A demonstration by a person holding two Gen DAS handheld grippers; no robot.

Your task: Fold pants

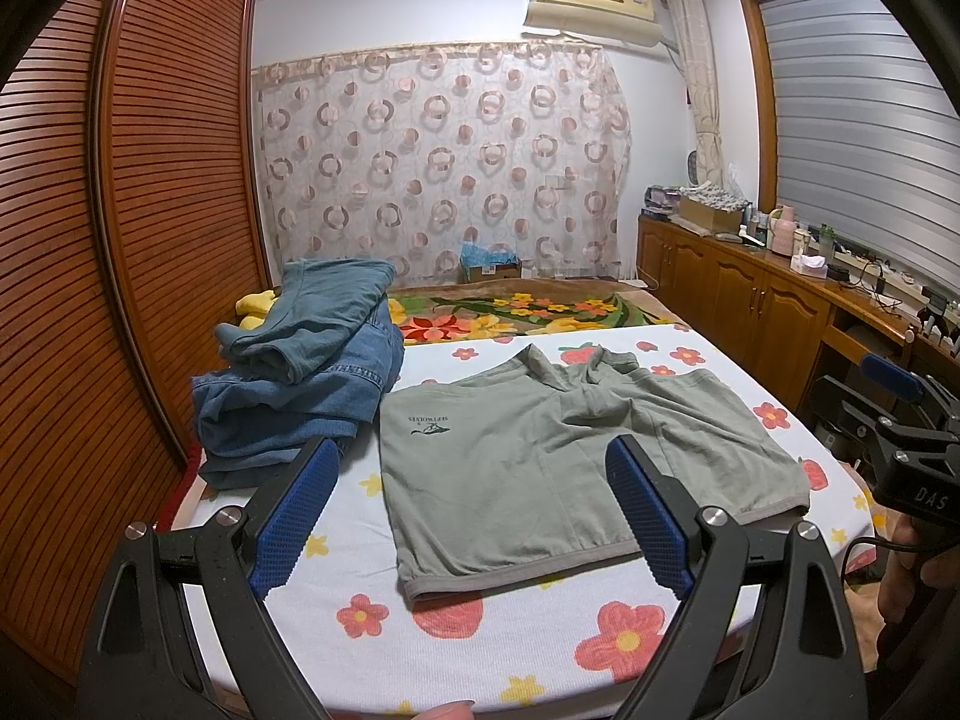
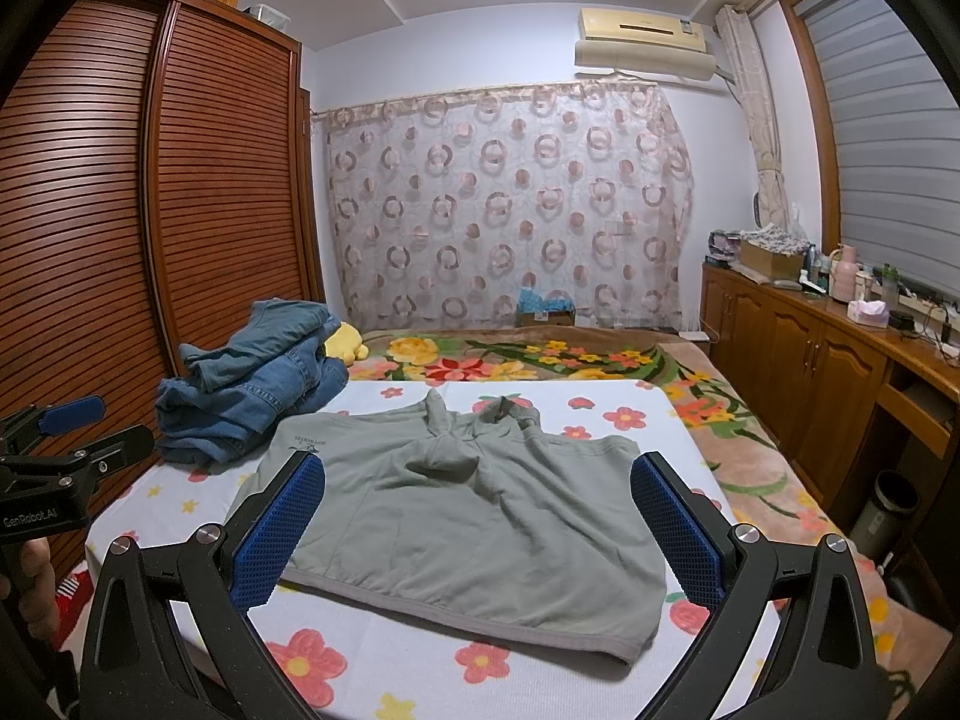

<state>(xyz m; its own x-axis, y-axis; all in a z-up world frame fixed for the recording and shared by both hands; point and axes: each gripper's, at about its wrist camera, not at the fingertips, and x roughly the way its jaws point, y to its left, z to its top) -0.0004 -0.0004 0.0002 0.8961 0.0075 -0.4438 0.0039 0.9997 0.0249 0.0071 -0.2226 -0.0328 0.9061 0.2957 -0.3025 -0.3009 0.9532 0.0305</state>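
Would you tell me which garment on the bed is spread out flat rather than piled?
The grey-green shorts lie flat by themselves; the blue denim garments are heaped at the left.

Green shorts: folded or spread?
Spread: green shorts lie flat on the floral sheet, waistband nearest, far leg ends rumpled.

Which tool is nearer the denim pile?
Left. The left tool hangs just right of the denim pile; the right tool sits farther right, across the green pants.
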